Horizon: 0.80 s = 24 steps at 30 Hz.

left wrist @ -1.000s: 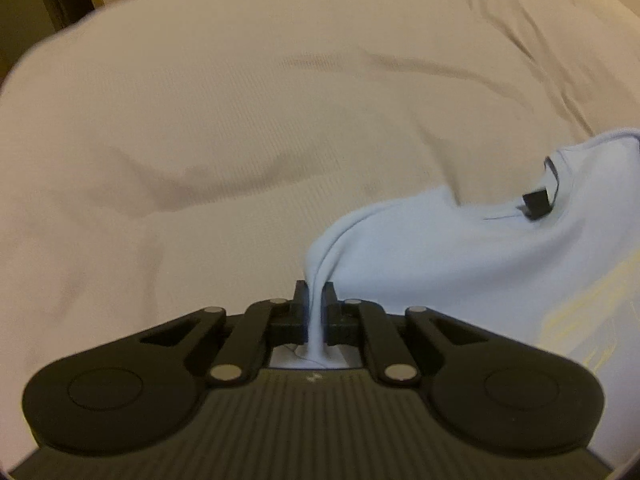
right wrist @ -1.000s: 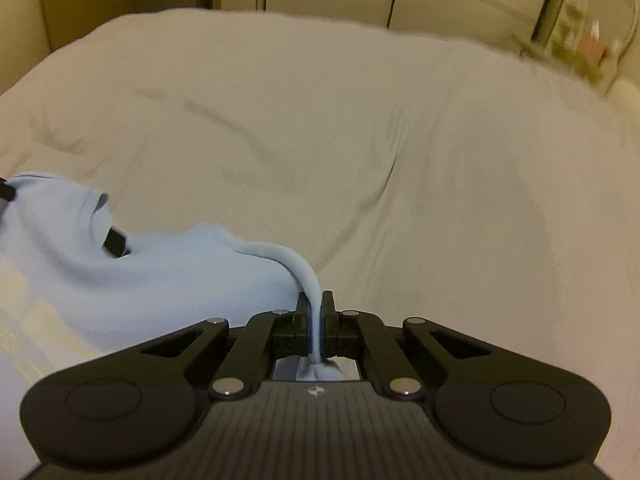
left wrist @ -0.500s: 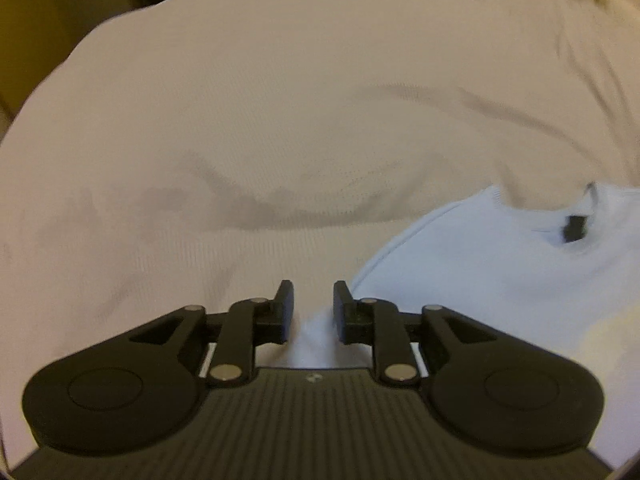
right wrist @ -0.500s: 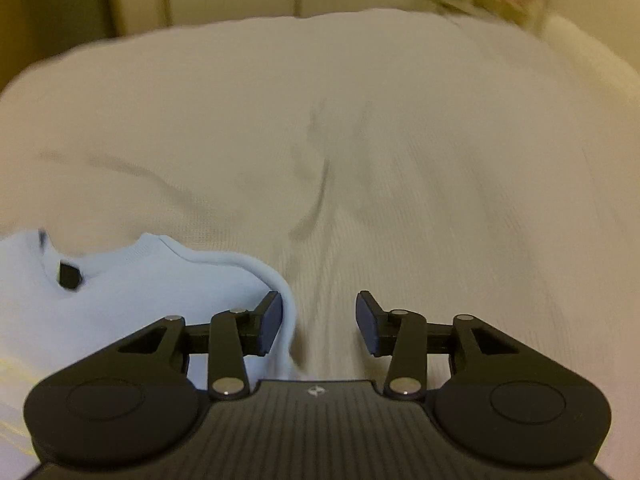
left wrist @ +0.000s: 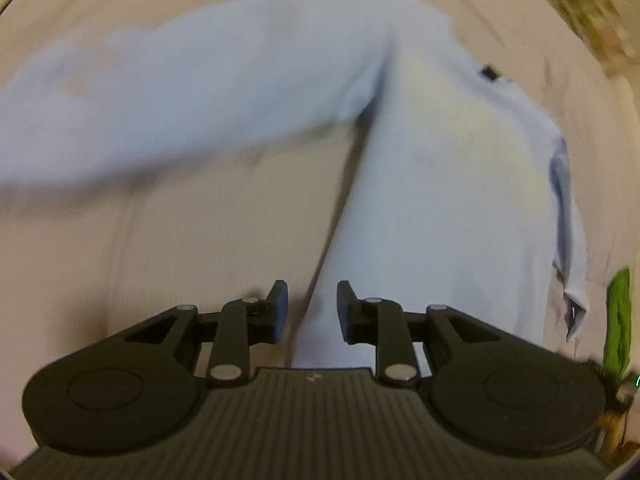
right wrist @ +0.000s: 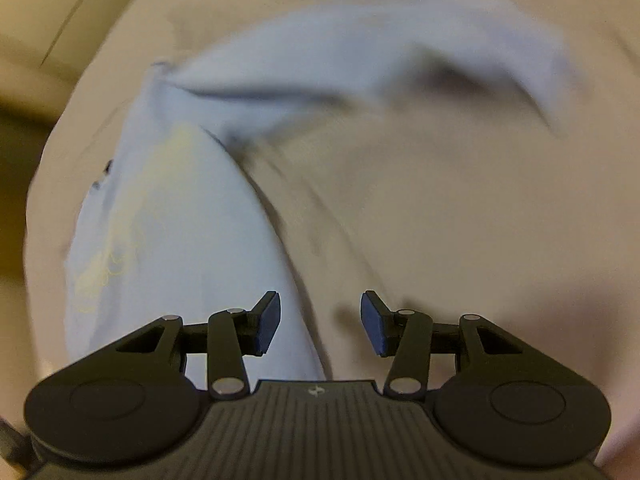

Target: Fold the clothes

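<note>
A pale blue long-sleeved shirt (left wrist: pixel 432 184) lies spread on the cream bedspread (left wrist: pixel 168 248), front up, with a faint yellow print (right wrist: pixel 120 240) on its chest and a dark label (left wrist: pixel 490 73) at the neck. One sleeve (left wrist: pixel 168 92) stretches away from the shirt's body toward the left of the left wrist view; the other sleeve (right wrist: pixel 360 60) stretches toward the right of the right wrist view. The left gripper (left wrist: pixel 312 312) hovers over the shirt's side edge, jaws narrowly apart and holding nothing. The right gripper (right wrist: pixel 320 320) hangs over the shirt's opposite side edge, jaws wide and holding nothing. A green object (left wrist: pixel 618 320) lies beyond the shirt's far side, too blurred to identify.
</note>
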{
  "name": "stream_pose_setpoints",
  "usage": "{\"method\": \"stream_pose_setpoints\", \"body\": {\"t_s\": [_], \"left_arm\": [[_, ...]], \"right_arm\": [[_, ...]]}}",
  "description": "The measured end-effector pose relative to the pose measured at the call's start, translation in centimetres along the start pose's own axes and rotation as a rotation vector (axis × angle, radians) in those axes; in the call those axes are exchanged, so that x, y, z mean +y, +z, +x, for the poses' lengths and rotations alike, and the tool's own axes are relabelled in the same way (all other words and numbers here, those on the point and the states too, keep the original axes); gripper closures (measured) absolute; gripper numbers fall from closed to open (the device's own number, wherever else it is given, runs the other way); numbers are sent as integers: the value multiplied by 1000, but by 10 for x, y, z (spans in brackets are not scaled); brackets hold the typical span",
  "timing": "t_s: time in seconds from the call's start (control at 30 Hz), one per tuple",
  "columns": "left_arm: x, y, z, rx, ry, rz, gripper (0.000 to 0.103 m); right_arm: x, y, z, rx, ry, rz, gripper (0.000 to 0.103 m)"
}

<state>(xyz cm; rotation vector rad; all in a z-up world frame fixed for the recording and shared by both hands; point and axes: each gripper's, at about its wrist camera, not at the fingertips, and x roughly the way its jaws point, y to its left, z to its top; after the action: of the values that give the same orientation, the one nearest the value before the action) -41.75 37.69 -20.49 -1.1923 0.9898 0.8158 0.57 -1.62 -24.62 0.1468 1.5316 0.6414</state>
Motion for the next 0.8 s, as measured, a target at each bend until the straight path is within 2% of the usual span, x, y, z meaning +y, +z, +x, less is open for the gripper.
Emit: {"method": "stream_pose_setpoints", "body": {"t_s": [0.03,0.1,0.17,0.27,0.33,0.37,0.43,0.5,0.63,0.73,0.8], "left_arm": [[1,-19,-4,7,27,12,80],[0,-42,-4,42,14,10,76],[-1,-61,-3,59,2,0,73],[-9,-74,0,14,26,-1,71],[-33,-87,3,-12,112,165,71],[-43,-98,5,-24,170,281,71],[-66,-116,11,-46,269,539,70],[-84,-131,20,-69,333,722,70],[-107,-152,40,-127,396,975,66],[-114,-156,52,-172,441,1060,66],[-115,-155,53,-194,462,1064,67]], "right_arm": [[-16,-18,-5,13,4,62,54],[-23,-47,-14,29,-24,35,54],[-8,-72,-18,55,-94,-182,54],[22,-116,-22,22,-232,-672,54],[38,-153,-21,-27,-308,-1018,55],[44,-172,-19,-53,-339,-1178,56],[48,-194,-6,-93,-390,-1346,61],[46,-207,5,-129,-428,-1425,62],[52,-210,9,-188,-426,-1423,63],[54,-208,5,-224,-416,-1383,63],[62,-199,11,-250,-420,-1355,63]]}}
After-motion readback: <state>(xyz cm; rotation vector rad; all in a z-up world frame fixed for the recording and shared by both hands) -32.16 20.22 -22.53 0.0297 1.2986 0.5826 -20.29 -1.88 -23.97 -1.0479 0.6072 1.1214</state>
